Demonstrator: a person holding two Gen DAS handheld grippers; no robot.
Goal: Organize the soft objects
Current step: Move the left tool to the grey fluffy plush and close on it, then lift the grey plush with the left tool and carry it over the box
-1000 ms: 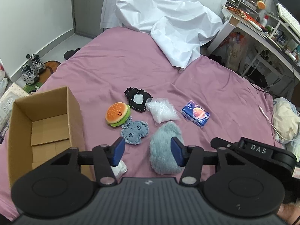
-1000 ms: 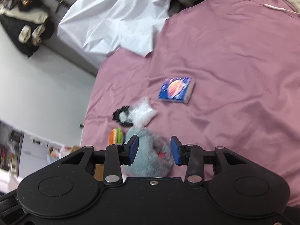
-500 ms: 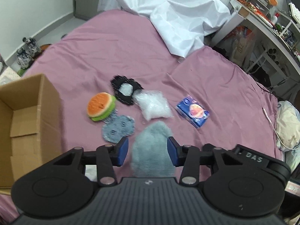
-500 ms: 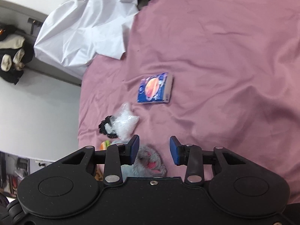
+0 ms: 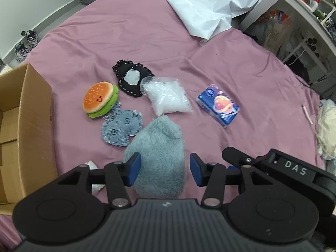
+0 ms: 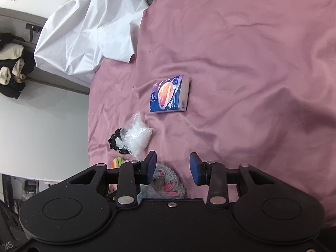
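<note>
The fluffy grey plush (image 5: 156, 155) lies on the purple bed between the fingers of the left gripper (image 5: 163, 169), which has closed in on it over the last second, spread wide and gripping nothing. The right gripper (image 6: 172, 169), equally open and empty, has swung aside, so the left likely takes the plush to the cardboard box (image 5: 31, 126).

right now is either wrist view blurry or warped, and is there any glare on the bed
Left wrist view: sharp, strong fisheye bend at the edges, cardboard box wall bowed; soft even light, faint shadow under the grey fluffy plush. Right wrist view: rolled sideways, sharp mid-frame, tissue pack print readable, mild sheen on the pink bedsheet folds, no hard glare.
</note>
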